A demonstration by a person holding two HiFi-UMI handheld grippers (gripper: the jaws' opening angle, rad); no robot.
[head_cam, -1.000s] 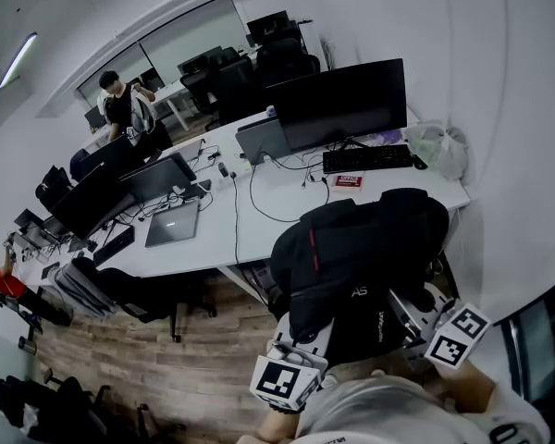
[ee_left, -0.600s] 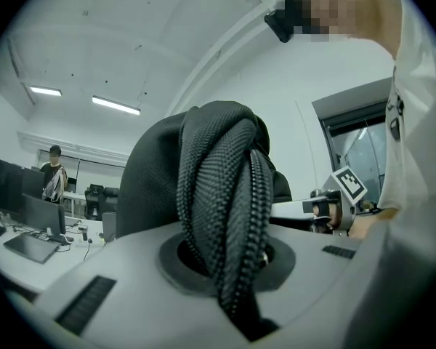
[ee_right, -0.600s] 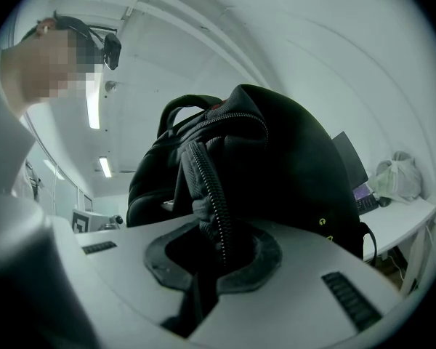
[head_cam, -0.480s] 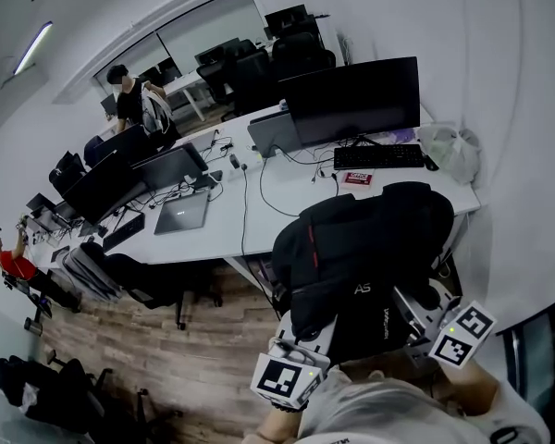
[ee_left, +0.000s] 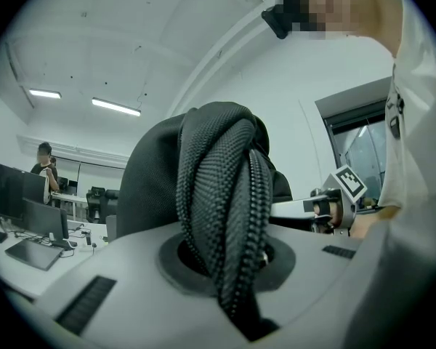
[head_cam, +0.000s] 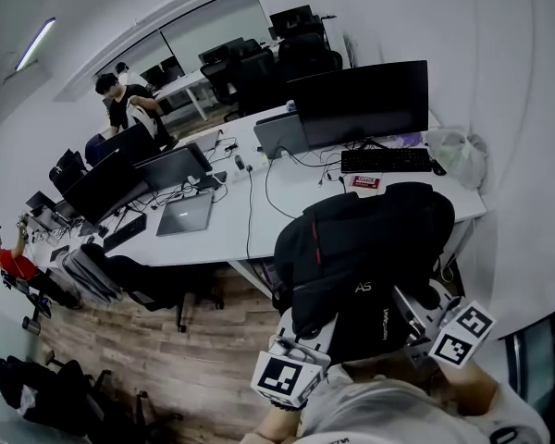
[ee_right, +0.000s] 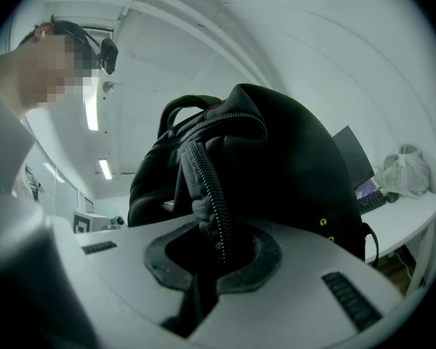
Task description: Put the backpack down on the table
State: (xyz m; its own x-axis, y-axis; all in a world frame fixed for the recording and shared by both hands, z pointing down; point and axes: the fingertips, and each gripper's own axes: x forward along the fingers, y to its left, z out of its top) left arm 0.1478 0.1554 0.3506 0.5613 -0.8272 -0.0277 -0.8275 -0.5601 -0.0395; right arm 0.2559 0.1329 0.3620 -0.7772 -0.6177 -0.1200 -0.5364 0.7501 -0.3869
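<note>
Head view puts the black backpack at about 5 o'clock, carried in front of the person and overlapping the near right corner of the white table. It appears to hang off the two tools and is not yet resting on the tabletop, though I cannot confirm this.

The left tool is clamped on a thick fold of woven fabric with a zip running along it, and its jaws are nearly together around that fold. The right tool is pinched the same way on a zippered seam at the bag's other side.

The bag looks soft and floppy. It bulges and sags round both grips, so it will likely slump and may roll when set down. It seems to carry moderate weight, but its load cannot be read. Tough webbing and seams make good holds, since they should not tear or slip much, and one grip on each side keeps it level.

Free table surface lies at 12 o'clock from the bag, short of the keyboard and the monitor. A plastic bag sits at 1 o'clock.

The backpack's underside is hidden, as is the table edge below it. From above, both tools' tips are buried under the bag, with only their marker cubes showing.
</note>
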